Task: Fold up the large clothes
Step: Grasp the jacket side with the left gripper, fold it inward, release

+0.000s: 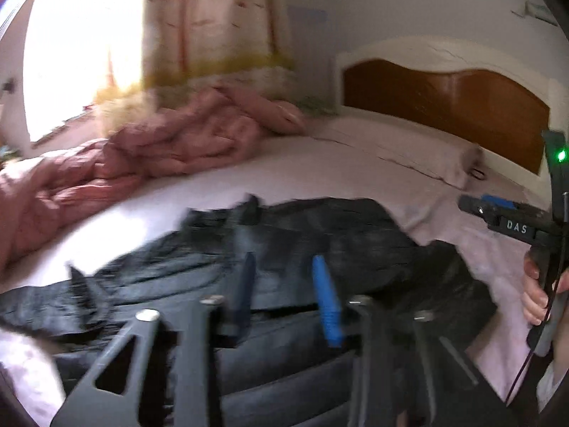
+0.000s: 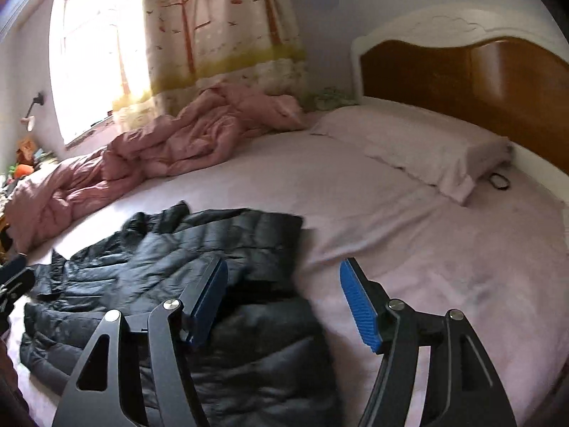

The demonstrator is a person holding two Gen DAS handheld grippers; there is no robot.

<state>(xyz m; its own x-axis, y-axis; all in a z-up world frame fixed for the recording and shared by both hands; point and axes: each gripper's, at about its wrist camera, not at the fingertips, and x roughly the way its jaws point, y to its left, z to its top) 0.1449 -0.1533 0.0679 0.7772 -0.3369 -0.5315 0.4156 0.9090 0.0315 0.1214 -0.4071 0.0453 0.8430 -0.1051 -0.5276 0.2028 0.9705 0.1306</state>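
Jacket (image 2: 185,284): black, quilted, puffy; lies flat on the bed (image 2: 409,249), near its front edge, partly folded over itself. Long axis runs from lower left toward the middle of the bed in the right wrist view; a straight folded edge faces the pillow (image 2: 419,146), and crumpled ends, perhaps collar or sleeve, point toward the duvet (image 2: 170,142).

Left tongs (image 1: 284,284): blurred, above the jacket, fingers narrowly apart with a gap showing between them; no cloth seen pinched.

Right tongs (image 2: 284,302): released, fingers wide apart, nothing between; left finger over the jacket's edge, right finger over bare sheet. In the left wrist view a hand (image 1: 540,295) holds the handle at far right.

Bed: pale pink sheet, pink pillow at the headboard (image 2: 462,78), which is brown wood in a white frame. Pink duvet bunched along the far side.

Room: bright window (image 2: 92,64), curtain (image 2: 220,28) with tree print, pale walls.
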